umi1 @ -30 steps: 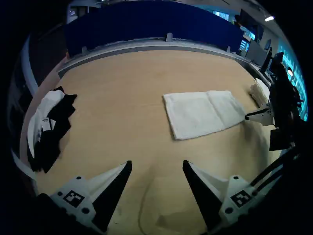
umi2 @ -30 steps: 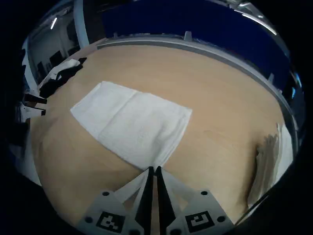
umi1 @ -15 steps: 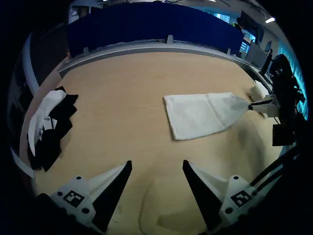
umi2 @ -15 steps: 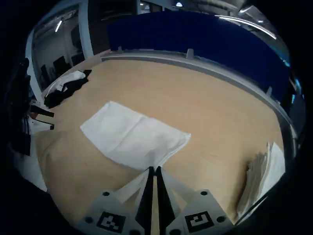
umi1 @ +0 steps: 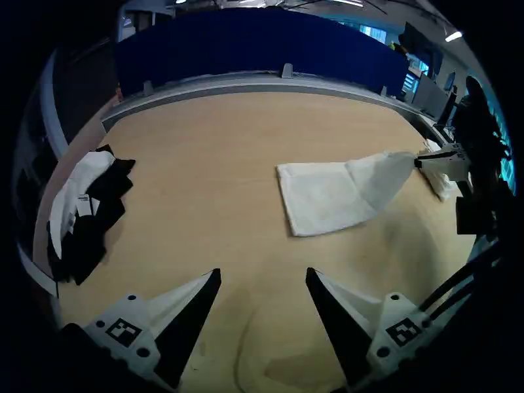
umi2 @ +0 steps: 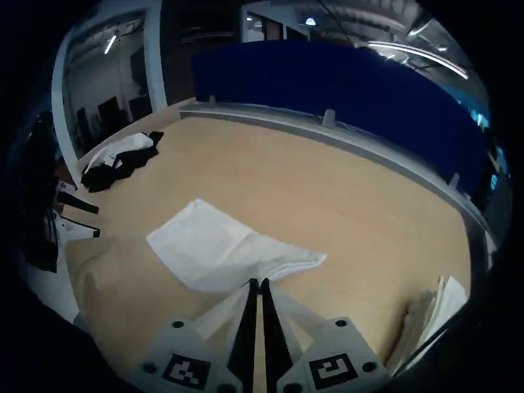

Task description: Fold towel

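On the wooden table (umi1: 196,144) the white towel (umi1: 324,196) lay, seemingly folded once, with one corner lifted. The right gripper (umi2: 260,283) pinched that corner tight; the left gripper (umi1: 262,272) hung spread, idle. The next fold looked barely begun.

There was one worktop (umi1: 196,164), and it carried one white towel (umi1: 327,196). One heap (umi1: 85,203) of black and white clothes was counted, and one stack (umi2: 426,311) of folded cloths. There were two tools, the left tool (umi1: 262,272) and the right tool (umi2: 255,283). Each had two fingers (umi1: 190,308), and each finger bore one square marker (umi1: 123,329), four markers in all. Behind the worktop stood one blue partition (umi1: 262,39), and three brackets (umi1: 286,69) showed along its rail.
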Tool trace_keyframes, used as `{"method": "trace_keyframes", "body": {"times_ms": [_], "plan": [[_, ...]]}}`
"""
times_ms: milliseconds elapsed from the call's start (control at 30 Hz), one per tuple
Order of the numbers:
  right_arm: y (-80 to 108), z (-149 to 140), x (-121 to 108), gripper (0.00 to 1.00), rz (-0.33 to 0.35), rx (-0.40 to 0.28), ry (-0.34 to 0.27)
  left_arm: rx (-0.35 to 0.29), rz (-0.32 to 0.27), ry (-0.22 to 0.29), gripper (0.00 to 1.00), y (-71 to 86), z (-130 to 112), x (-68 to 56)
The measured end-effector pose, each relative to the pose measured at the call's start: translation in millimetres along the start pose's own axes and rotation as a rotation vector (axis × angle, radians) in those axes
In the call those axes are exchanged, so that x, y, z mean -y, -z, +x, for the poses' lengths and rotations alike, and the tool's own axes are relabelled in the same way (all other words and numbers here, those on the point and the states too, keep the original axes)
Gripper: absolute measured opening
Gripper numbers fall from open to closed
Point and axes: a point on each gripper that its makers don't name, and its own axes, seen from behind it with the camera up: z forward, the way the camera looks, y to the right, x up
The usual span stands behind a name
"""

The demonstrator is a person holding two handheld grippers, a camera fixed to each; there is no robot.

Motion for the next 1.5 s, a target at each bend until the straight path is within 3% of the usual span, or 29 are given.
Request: {"method": "trace_keyframes", "body": {"times_ms": [400, 800, 1033, 1267, 1500], "plan": [[-23.1, 38, 35, 0.05, 0.060, -0.022, 0.089, -0.032, 0.022, 0.037, 0.96, 3.2, 4, 9.8], [-64.8, 60, 95, 0.05, 0.152, -0.002, 0.207, -0.069, 0.054, 0.115, 0.96, 12.9, 0, 24.8], [-94.7, 50, 139, 0.05, 0.221, 0.040, 0.260, -0.086, 0.081, 0.155, 0.96, 25.9, -7, 36.4], [-122.5, 5, 179, 0.05, 0.290, 0.129, 0.329, -0.079, 0.104, 0.195, 0.96, 32.0, -24, 45.0], [-129.7, -6, 185, 0.05, 0.303, 0.155, 0.333, -0.079, 0.110, 0.212, 0.96, 34.5, -30, 48.8]]}}
